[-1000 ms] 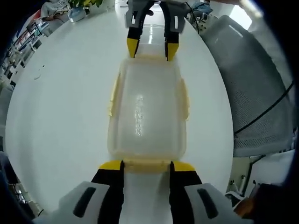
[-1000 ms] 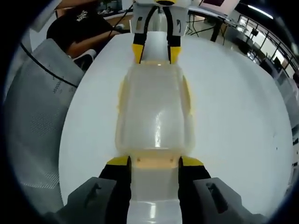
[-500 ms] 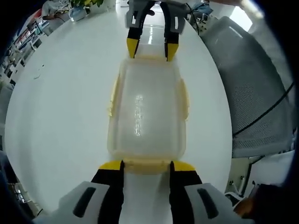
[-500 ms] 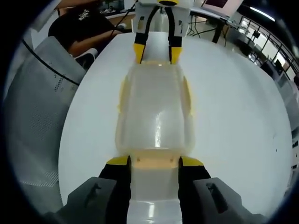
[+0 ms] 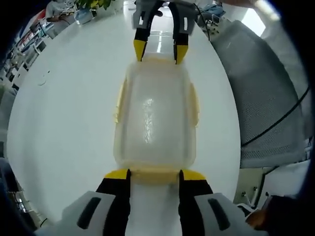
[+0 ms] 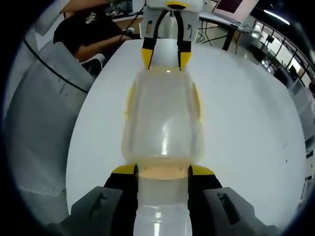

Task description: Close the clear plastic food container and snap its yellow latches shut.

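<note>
**Q:** Container point(image 5: 155, 115) status in the left gripper view? Where's it sitting?

**A:** It's lying flat on the white table point(image 5: 64, 113), long axis running away from the camera, lid on top. Pale yellow latches show along both long sides, the left latch point(image 5: 118, 102) and the right latch point(image 5: 194, 103), and they look folded against the walls, though I can't say for sure they're clicked. The left gripper point(image 5: 154, 173) has its yellow tips spread, one on each side of the near end latch point(image 5: 154, 173), right at the container's edge. So the jaws are apart, not clamping anything I can make out. At the far end the other gripper point(image 5: 157, 50) comes down with its tips straddling that end the same way. A grey mesh chair point(image 5: 266, 93) is off to the right of the table.

**Q:** And the right gripper view?

**A:** Same container point(image 6: 163, 120) seen from the opposite end. The right gripper point(image 6: 163, 169) has its tips wide, flanking the near latch point(image 6: 163, 170), which looks a bit orange-ish through the plastic. Whether the tips actually touch it, can't tell. The left one point(image 6: 165, 58) is at the far end, tips apart over the rim. Side latches point(image 6: 131, 101) show here too. There's a person in a dark shirt point(image 6: 86, 32) seated past the table, and the chair point(image 6: 42, 113) is on the left.
</note>
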The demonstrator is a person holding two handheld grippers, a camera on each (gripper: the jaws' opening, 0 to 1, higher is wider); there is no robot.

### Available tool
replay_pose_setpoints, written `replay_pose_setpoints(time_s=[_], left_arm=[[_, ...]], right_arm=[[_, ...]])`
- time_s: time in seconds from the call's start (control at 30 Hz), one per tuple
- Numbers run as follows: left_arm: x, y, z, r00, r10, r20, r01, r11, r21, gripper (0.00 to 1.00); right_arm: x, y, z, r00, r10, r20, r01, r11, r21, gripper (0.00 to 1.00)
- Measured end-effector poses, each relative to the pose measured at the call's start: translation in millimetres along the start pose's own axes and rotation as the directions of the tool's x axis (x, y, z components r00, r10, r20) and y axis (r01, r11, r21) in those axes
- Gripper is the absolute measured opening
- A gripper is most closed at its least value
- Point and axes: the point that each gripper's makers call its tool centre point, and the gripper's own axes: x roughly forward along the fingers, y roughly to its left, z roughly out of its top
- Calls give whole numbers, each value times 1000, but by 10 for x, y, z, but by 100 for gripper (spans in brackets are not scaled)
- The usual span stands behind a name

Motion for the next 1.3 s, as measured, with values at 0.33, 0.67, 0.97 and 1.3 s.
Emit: replay_pose_setpoints(time_s=[0.33,0.67,0.97,1.3], left_arm=[[-214,-128,117,1000,29,9,-29,999,-25,33],[-439,-236,290,998,60,-7,-60,996,-58,33],[-450,-263,529,998,67,-9,-67,996,-57,33],[-338,-290,890,998,60,-19,-61,997,-48,33]], right_arm=[[-237,56,55,1000,-3,13,3,1000,-31,35],[-531,66,117,999,-11,37,15,996,-90,35],[-684,72,-56,999,-17,34,20,996,-89,35],[-819,71,-366,1000,-16,8,16,996,-82,36]])
